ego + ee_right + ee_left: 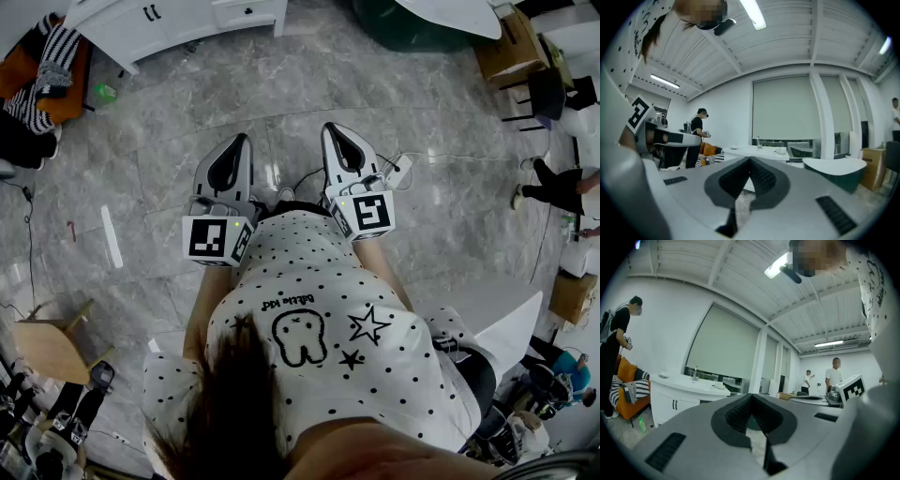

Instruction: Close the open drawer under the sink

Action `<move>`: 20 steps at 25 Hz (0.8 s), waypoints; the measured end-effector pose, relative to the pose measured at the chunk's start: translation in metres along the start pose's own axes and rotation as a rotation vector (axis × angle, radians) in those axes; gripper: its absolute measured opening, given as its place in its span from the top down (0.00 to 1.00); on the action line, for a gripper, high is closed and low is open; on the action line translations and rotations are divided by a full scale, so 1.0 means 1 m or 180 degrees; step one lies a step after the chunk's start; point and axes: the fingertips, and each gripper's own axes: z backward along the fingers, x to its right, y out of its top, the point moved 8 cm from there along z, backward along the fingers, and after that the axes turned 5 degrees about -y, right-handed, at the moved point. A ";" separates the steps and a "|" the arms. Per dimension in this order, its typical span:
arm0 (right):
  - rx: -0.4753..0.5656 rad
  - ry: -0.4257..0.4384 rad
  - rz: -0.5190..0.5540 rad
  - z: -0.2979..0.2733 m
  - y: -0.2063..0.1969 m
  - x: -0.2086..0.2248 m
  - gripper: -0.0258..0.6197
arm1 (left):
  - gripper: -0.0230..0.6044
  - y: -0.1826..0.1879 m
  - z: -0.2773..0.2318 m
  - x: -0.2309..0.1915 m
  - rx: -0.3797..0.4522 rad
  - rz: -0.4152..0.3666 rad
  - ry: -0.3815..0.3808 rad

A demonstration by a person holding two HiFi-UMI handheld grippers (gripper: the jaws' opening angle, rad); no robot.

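Fingers on my left gripper (246,141) are pressed fully together, tip against tip, with nothing between them. Fingers on my right gripper (330,128) stand the same way, closed and empty. Both grippers are held level at my waist, above the grey marble floor (422,187).

Findings, from the left:
- An orange sofa with a black-and-white striped throw (47,70) is at the far left, with a small green bottle (105,93) on the floor near it.
- The long white cabinet with a white sink top (141,28) comes next, well apart from me, ahead and to my left.
- At the cabinet's right end, a white drawer front with a dark handle (248,13) appears to jut out past the neighbouring doors. I take this for the open drawer but cannot confirm it from here.
- A dark green tub with a white top (412,23) stands further right.

Assessment: the task is not begun, and the approach to the cabinet is outstanding. I judge the drawer light and free on its runners, with a stiff, smooth panel front that would be slippery to pinch. No grasp is needed. Closed fingers set flat against the middle of the front, beside the handle, should push it home. Pushing at one end may rack it, and too much force may slam it.
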 end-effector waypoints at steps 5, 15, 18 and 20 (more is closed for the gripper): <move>-0.0003 0.0033 -0.0010 0.003 -0.001 0.008 0.94 | 0.96 0.000 -0.007 0.007 0.0007 -0.0025 0.0005; -0.0030 0.0113 0.0022 0.000 -0.007 0.030 0.94 | 0.96 -0.004 -0.027 0.018 0.0030 -0.0019 0.0068; 0.0011 0.0138 -0.0022 0.001 -0.006 0.034 0.94 | 0.96 -0.005 -0.030 0.020 0.0005 0.0004 0.0095; 0.0017 0.0151 -0.0067 -0.003 -0.005 0.036 0.94 | 0.96 -0.005 -0.032 0.019 -0.0016 0.0001 0.0107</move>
